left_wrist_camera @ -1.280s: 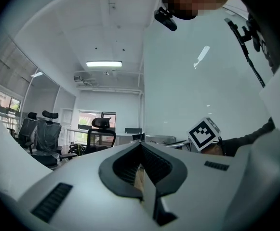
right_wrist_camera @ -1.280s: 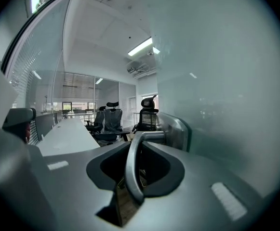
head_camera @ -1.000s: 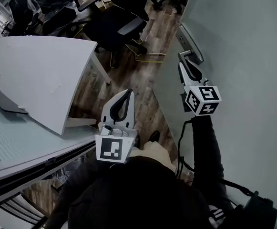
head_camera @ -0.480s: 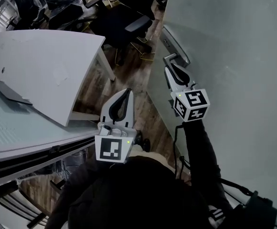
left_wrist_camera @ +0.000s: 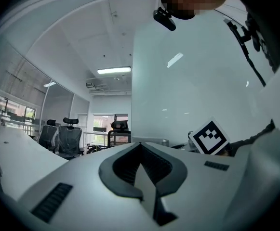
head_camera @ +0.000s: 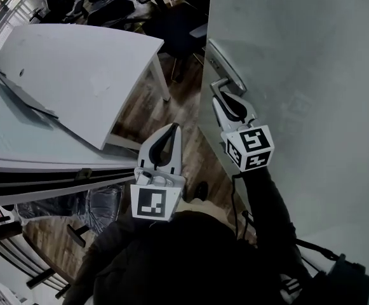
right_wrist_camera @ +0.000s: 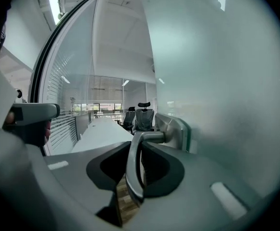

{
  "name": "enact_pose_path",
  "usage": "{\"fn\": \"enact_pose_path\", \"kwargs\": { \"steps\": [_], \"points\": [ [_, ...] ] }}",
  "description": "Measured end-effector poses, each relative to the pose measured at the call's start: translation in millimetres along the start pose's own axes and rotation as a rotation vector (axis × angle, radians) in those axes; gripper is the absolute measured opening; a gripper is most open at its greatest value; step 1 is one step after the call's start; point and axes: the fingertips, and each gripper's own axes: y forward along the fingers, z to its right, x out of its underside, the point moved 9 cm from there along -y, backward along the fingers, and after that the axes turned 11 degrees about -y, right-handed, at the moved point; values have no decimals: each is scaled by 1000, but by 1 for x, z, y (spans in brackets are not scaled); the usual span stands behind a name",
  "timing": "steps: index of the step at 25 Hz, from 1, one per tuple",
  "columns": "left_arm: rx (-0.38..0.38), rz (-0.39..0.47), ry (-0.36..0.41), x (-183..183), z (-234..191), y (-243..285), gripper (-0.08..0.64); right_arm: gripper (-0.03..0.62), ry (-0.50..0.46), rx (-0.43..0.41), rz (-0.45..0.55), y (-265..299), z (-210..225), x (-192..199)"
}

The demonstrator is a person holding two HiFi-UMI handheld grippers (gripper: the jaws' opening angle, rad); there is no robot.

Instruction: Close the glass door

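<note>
The frosted glass door [head_camera: 311,75] fills the right of the head view. Its metal lever handle [head_camera: 218,86] sticks out from a long plate [head_camera: 225,63] near the door's left edge. My right gripper [head_camera: 220,98] is shut on that handle; in the right gripper view the lever [right_wrist_camera: 131,170] runs between the two jaws, with the plate [right_wrist_camera: 176,129] just beyond. My left gripper [head_camera: 173,129] hangs left of the door over the wood floor, shut with nothing in it. In the left gripper view its tips [left_wrist_camera: 140,145] meet, and the door [left_wrist_camera: 188,81] stands to the right.
A white desk [head_camera: 76,75] stands left of the door, with a strip of wood floor [head_camera: 178,116] between them. Black office chairs [head_camera: 181,18] crowd the space past the door's edge. A pale glass-like surface with a dark frame [head_camera: 19,151] lies at lower left.
The door's edge and handle have swung left toward the desk, narrowing the floor strip. My right gripper has gone with the handle, still shut on it. The left gripper has hardly moved.
</note>
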Motion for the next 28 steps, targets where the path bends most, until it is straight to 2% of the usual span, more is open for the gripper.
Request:
{"fn": "enact_pose_path", "kwargs": {
  "steps": [14, 21, 28],
  "points": [
    [66, 3, -29, 3, -49, -59, -3, 64, -13, -85, 36, -4, -100, -9],
    [74, 17, -19, 1, -48, -77, -3, 64, -8, -144, 61, -11, -138, -8],
    [30, 14, -5, 1, -36, -104, -3, 64, -15, -206, 75, -19, -165, -12]
  ]
}}
